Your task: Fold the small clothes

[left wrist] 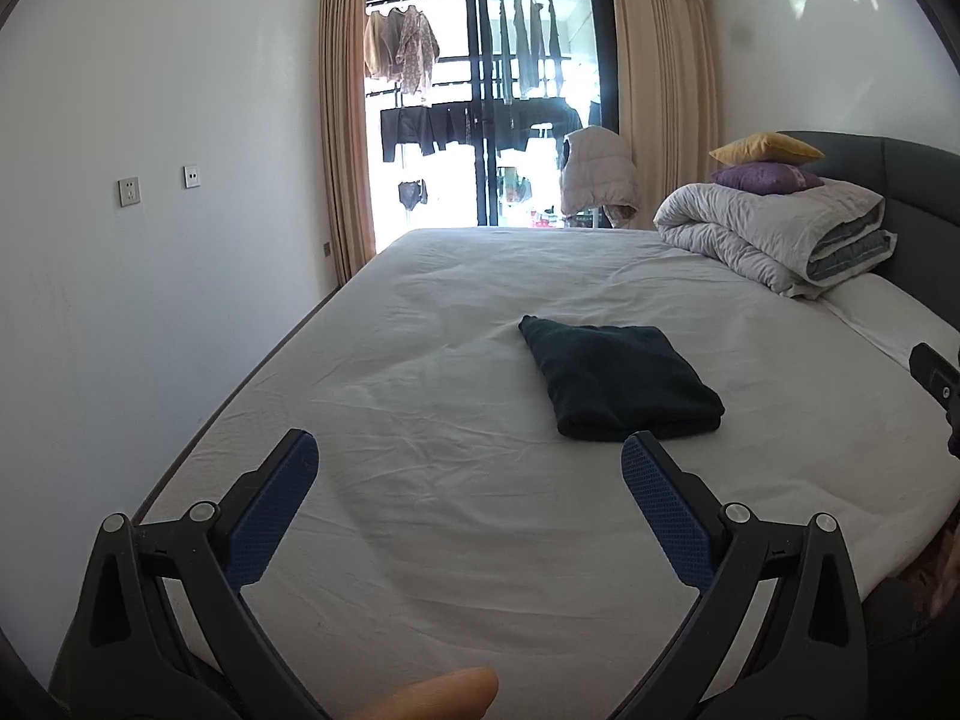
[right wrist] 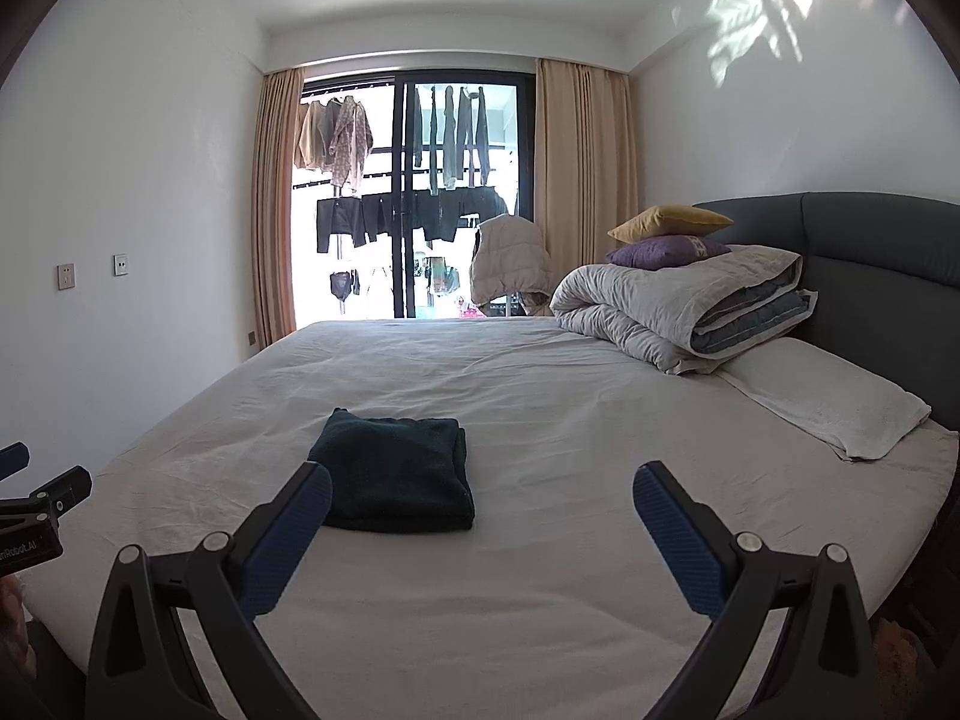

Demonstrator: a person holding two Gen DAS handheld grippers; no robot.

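A dark green garment [left wrist: 618,381] lies folded into a neat square on the white bed sheet [left wrist: 456,324]. My left gripper [left wrist: 470,465] hovers open above the sheet, just short of the garment and to its left, with nothing between its blue pads [left wrist: 282,498]. In the right wrist view the same folded garment [right wrist: 393,471] rests ahead and left of my right gripper [right wrist: 483,495], which is open and empty; its left pad [right wrist: 288,534] overlaps the garment's near corner in the image. The left gripper's tip [right wrist: 36,498] shows at the left edge.
A rolled grey duvet [right wrist: 678,312] with a purple and a yellow cushion sits at the head of the bed, beside a white pillow [right wrist: 822,402] and grey headboard [right wrist: 870,252]. A glass balcony door [right wrist: 414,198] with hanging laundry stands beyond. A white wall [left wrist: 150,180] borders the left side.
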